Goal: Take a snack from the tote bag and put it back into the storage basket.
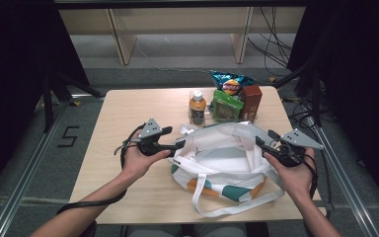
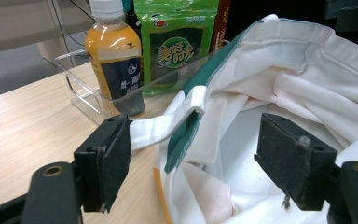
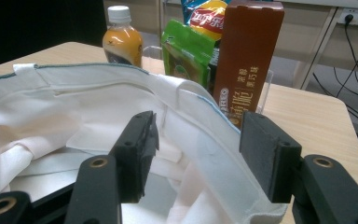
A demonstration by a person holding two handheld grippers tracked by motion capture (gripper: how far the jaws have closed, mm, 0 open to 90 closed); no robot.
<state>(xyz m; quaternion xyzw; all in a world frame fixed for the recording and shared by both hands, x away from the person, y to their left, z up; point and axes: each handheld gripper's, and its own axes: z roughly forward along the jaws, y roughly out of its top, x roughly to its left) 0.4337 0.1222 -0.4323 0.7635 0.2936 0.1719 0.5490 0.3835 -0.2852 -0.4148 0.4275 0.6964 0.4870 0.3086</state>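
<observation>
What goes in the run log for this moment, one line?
left tongs: open, astride tote bag rim | right tongs: open, astride opposite rim | bottle, snacks: in clear tray behind bag

Open mouth of the white bag (image 1: 227,158) in the table's (image 1: 123,108) middle, free to enter from above. Behind it, blocking the far side: bottle (image 1: 197,107), green packet (image 1: 227,104), brown box (image 1: 251,101), chips bag (image 1: 231,84). Free wood at left.

My white cloth bag (image 1: 227,158) with green and orange patches lies open on the table, mouth up, its 2 long white straps (image 1: 217,205) flopping toward 6 o'clock.
</observation>
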